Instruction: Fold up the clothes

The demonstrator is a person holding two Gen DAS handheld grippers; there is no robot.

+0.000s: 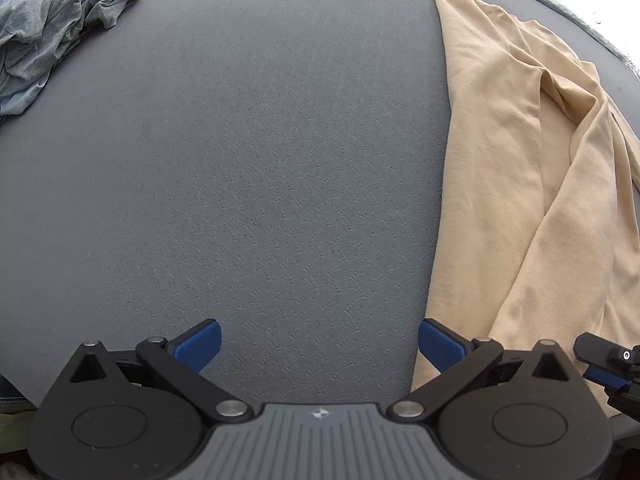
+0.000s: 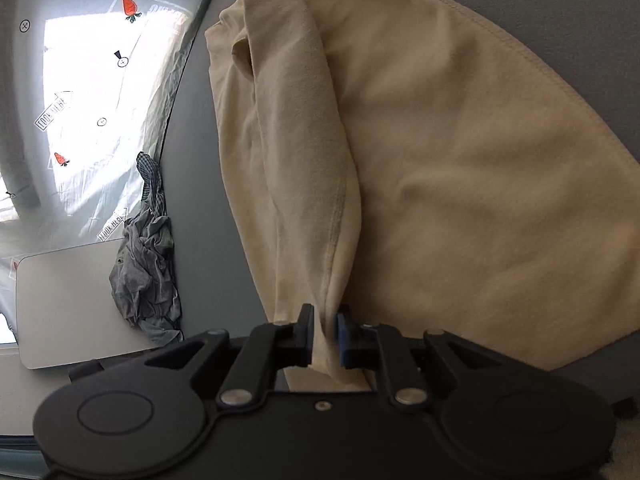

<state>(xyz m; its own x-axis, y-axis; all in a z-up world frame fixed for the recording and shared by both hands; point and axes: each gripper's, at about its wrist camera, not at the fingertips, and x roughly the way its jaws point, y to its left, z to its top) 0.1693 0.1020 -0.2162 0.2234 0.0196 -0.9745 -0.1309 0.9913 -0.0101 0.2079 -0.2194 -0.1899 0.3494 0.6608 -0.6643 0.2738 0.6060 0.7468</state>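
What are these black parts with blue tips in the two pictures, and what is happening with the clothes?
They are two hand-held grippers; a person holds one in each hand, and each carries a camera looking along its fingers. The left camera shows the left gripper open over the bare gray table, holding nothing. The right camera shows the right gripper shut on a fold of the beige garment, which lies spread on the table. A pile of gray clothes waits at the table's far edge.
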